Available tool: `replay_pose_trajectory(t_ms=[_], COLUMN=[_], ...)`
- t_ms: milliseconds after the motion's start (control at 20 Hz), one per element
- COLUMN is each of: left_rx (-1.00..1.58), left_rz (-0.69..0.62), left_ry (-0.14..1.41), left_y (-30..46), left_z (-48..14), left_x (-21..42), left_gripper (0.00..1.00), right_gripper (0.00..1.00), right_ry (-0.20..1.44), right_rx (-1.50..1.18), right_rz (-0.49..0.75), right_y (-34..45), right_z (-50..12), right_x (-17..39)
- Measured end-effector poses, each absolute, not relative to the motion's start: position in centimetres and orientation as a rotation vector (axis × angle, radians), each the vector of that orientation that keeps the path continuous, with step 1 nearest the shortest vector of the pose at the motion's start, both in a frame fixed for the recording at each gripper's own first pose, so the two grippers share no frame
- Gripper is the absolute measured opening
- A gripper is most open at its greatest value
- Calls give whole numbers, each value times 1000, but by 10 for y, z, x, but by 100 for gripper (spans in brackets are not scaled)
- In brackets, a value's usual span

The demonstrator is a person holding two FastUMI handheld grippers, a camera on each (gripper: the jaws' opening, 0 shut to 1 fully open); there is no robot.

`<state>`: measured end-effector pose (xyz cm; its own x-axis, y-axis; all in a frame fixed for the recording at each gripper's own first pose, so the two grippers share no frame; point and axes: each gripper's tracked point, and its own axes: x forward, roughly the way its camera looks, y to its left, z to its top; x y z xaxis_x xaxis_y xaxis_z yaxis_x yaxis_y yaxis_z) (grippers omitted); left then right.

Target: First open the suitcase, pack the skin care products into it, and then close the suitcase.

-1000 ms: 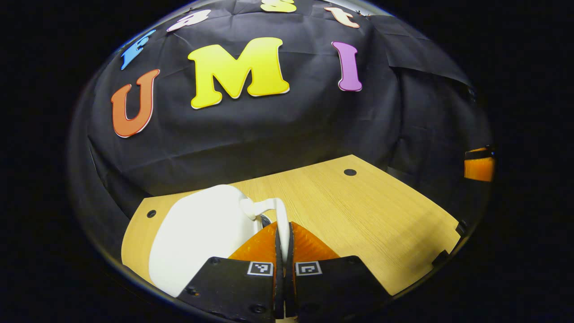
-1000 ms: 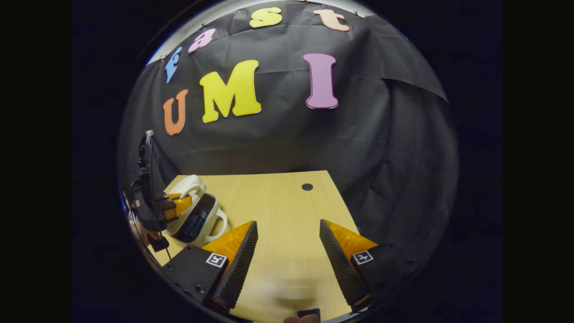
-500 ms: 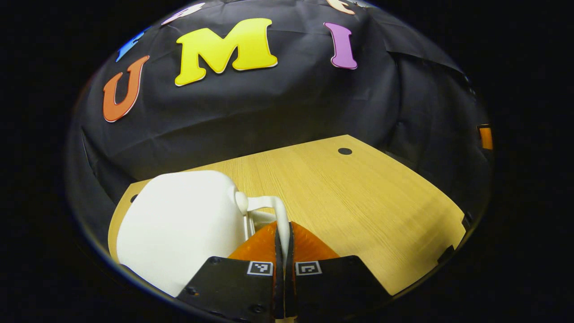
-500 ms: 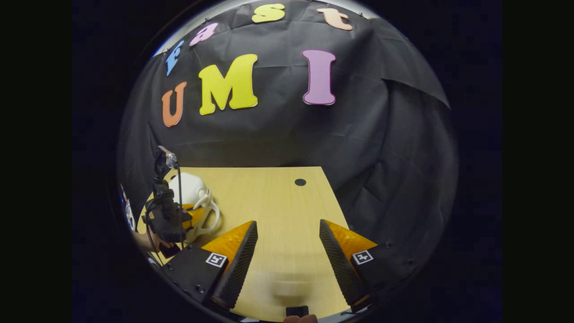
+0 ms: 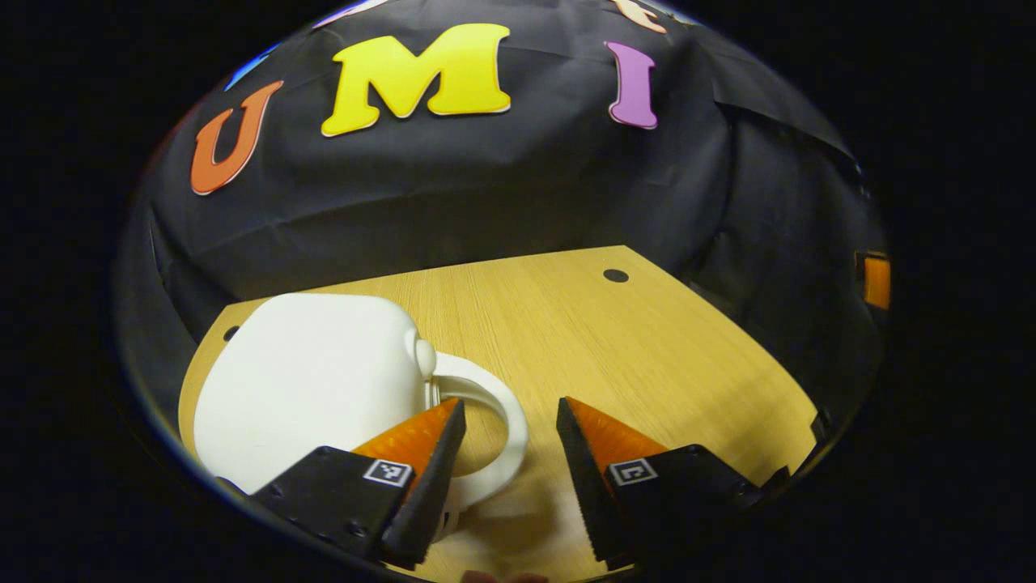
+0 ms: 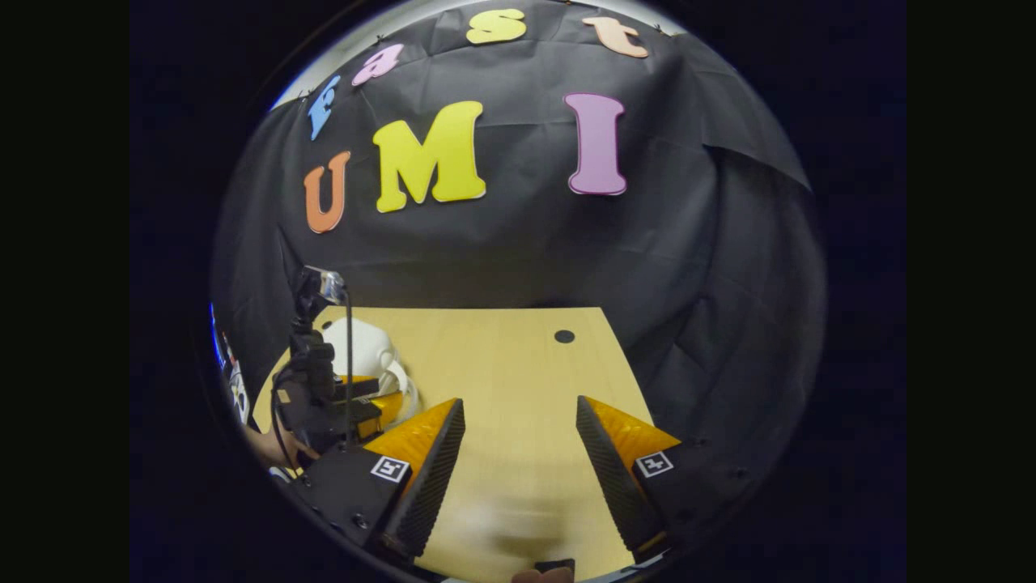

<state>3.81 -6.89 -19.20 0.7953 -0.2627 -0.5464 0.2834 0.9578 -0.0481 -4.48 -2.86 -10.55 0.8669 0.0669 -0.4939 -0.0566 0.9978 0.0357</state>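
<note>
A small white suitcase lies shut on the wooden table, at the left in the left gripper view. Its looped white handle points toward my left gripper. That gripper is open, with the handle's loop lying between and just ahead of its orange fingers. What is inside the case is hidden. In the right gripper view my right gripper hovers open over bare table, holding nothing. At its far left sit the suitcase and the left gripper, held by a hand.
A dark round hole marks the table's far side. The table's right edge falls off toward the black cloth wall. Bare wood stretches to the right of the suitcase.
The left gripper lowered the suitcase lid by its handle until the case shut. It then opened and let go of the handle. The right gripper barely moved.
</note>
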Motion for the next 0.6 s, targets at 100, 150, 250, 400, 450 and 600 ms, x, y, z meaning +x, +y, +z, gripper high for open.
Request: replay_pose_trajectory(t_ms=[100,150,250,400,450,600], left_rx=[30,19,-22,-57,-64,-60], left_rz=[-201,-165,-103,-20,-20,-10], left_ry=[517,469,375,238,207,118], left_y=[-44,-32,-11,19,23,36], left_z=[-155,-132,-84,-24,-10,31], left_x=[39,40,44,49,50,51], left_gripper=[95,96,96,96,96,96], right_gripper=[82,83,79,82,82,82], right_ry=[493,475,422,295,252,155], right_rx=[25,28,30,37,37,16], right_rz=[94,108,135,158,164,134], right_y=[-13,-5,14,42,51,65], right_z=[-100,-94,-77,-37,-23,1], right_x=[-31,-24,-9,13,19,30])
